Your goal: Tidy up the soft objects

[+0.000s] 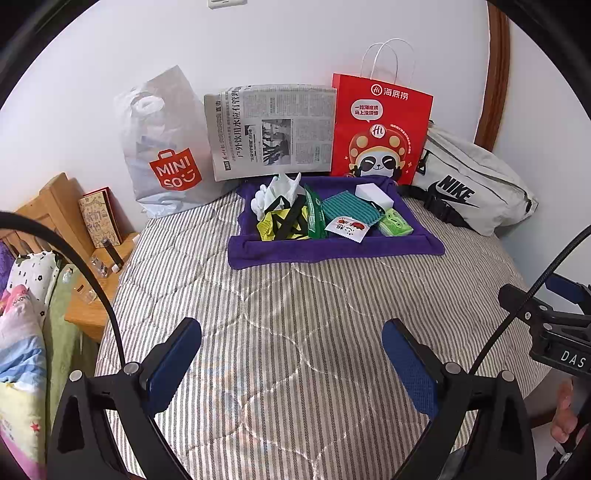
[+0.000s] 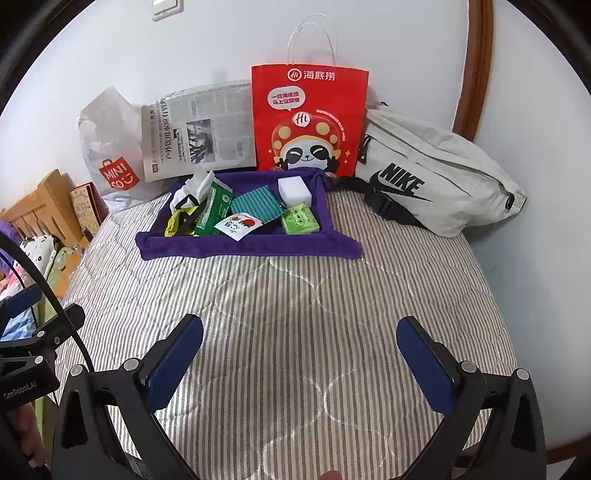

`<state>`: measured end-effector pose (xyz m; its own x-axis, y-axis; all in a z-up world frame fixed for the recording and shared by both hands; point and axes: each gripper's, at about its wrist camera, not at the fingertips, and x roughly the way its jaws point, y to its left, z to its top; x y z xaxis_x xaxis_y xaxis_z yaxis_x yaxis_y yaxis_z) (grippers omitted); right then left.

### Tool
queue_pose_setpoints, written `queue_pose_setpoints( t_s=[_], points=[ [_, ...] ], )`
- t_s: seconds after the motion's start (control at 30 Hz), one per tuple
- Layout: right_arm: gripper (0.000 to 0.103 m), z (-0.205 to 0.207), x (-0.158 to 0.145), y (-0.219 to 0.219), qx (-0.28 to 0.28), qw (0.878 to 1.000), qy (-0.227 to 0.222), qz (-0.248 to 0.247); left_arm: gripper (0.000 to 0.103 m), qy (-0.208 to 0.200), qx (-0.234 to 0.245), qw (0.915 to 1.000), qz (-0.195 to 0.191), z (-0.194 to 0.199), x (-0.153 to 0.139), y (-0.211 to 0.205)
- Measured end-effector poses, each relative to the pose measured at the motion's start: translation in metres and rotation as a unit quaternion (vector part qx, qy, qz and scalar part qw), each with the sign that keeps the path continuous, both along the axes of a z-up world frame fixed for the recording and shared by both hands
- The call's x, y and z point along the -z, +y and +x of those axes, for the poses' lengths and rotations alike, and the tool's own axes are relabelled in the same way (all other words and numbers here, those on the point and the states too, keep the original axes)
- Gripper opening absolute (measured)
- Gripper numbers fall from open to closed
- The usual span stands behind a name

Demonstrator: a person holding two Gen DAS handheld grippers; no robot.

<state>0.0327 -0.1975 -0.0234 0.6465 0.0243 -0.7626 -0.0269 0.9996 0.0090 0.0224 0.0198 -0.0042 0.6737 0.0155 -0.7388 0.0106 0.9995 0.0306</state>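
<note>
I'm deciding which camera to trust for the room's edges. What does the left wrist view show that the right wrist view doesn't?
Only the left wrist view: clear glass items and a dark stick-like item on the wooden bedside stand, plus the right tool's body at the frame's right edge.

Only the right wrist view: a wall switch fully in frame, and the left tool's body at the left edge.

Both: the purple tray of small soft items, the red paper bag, the newspaper, the Miniso bag, the Nike pouch, and each camera's own open tool.
</note>
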Motion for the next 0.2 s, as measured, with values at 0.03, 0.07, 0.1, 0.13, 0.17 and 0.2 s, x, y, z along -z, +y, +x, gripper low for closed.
queue_pose_setpoints(
  t_s=[0.03, 0.07, 0.1, 0.13, 0.17, 0.2],
  points=[
    [0.103, 0.0001, 0.0000, -0.0001, 0.000, 1.000, 0.000, 0.001, 0.099, 0.000, -0.001, 1.0000, 0.000, 0.0004, 0.0005, 0.0004],
    [0.103, -0.0001, 0.0000, -0.0002, 0.000, 1.000, 0.000, 0.002, 0.099, 0.000, -0.001, 1.0000, -0.001, 0.0002, 0.0005, 0.0011],
    [0.103, -0.0004, -0.0001, 0.0002, 0.000, 1.000, -0.001, 0.001, 0.099, -0.001, -0.001, 1.0000, -0.001, -0.0001, 0.0007, 0.0021],
    [0.103, -0.0001, 0.0001, 0.0003, 0.000, 1.000, 0.000, 0.000, 0.099, -0.002, 0.000, 1.0000, 0.000, 0.0003, 0.0005, 0.0017],
    [0.103, -0.0002, 0.0001, 0.0006, 0.000, 1.000, 0.000, 0.000, 0.099, -0.007, 0.001, 1.0000, 0.001, -0.0007, 0.0002, 0.0019],
    [0.103, 0.0000, 0.0005, 0.0007, -0.001, 1.000, 0.000, 0.001, 0.099, -0.009, 0.003, 0.9999, 0.003, -0.0006, -0.0004, 0.0014]
  ],
)
